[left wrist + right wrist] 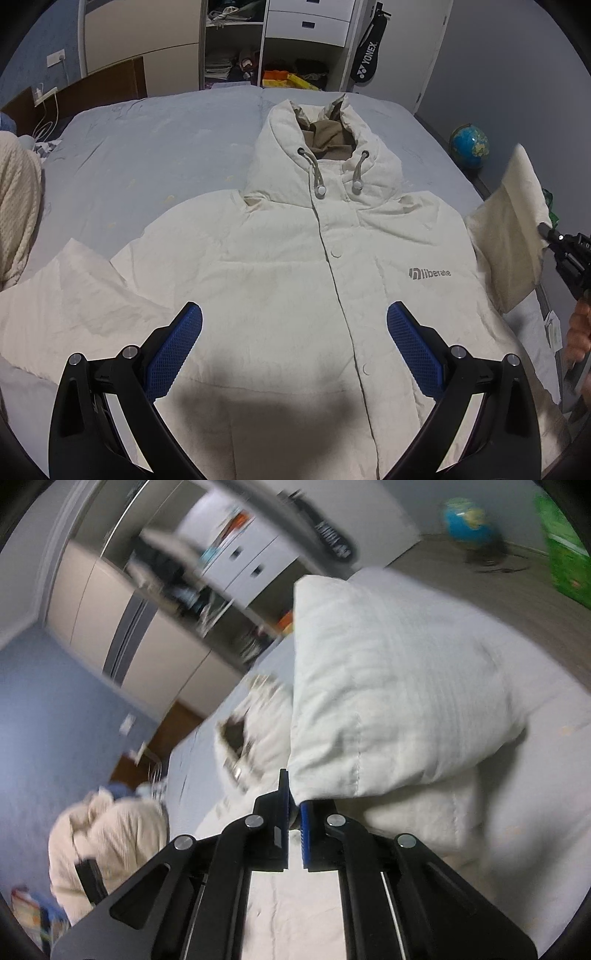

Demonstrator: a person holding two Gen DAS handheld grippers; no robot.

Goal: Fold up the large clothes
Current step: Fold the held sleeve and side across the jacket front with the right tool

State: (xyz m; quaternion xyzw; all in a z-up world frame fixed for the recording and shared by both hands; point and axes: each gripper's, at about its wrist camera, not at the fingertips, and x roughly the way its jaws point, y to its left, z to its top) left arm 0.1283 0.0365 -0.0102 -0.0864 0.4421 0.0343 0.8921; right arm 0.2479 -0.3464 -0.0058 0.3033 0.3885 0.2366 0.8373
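A cream hooded jacket point(295, 266) lies face up on the bed point(147, 155), hood toward the far end, front snapped shut. My left gripper point(294, 325) is open and empty, hovering above the jacket's lower front. Its left sleeve point(66, 306) lies spread to the left. My right gripper point(294, 801) is shut on the cuff of the right sleeve point(388, 686) and holds it lifted off the bed. In the left wrist view that raised sleeve point(513, 229) hangs at the right edge with the right gripper point(546, 232) pinching it.
A cream knitted garment point(18, 206) lies at the bed's left side. A wardrobe and shelves point(266, 40) stand beyond the bed. A globe point(468, 146) sits on the floor to the right. A racket bag point(369, 48) hangs on the wall.
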